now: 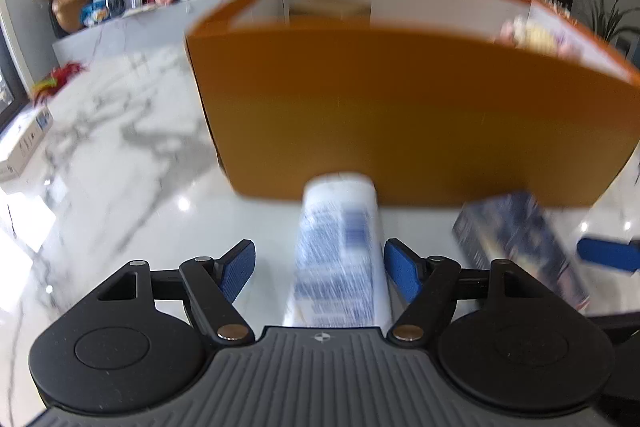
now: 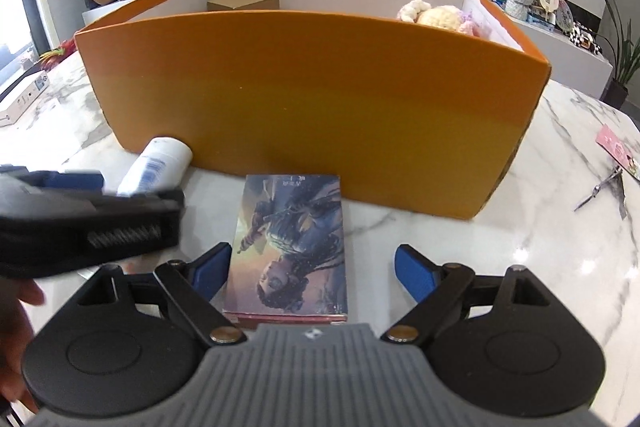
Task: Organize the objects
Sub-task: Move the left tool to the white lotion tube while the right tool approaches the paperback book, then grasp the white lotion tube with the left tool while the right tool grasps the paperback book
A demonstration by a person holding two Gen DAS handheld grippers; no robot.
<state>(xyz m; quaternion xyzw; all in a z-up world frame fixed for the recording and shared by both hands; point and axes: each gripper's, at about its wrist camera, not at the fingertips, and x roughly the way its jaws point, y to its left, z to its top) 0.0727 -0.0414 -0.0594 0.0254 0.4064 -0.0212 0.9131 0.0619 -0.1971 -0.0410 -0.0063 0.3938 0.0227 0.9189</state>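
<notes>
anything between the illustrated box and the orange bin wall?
No. In the right wrist view, only bare marble tabletop separates the illustrated box from the orange bin. The white bottle lies off to the left.

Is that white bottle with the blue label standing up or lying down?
Lying down. The white bottle with blue label rests on its side on the marble table, one end toward the orange box.
</notes>
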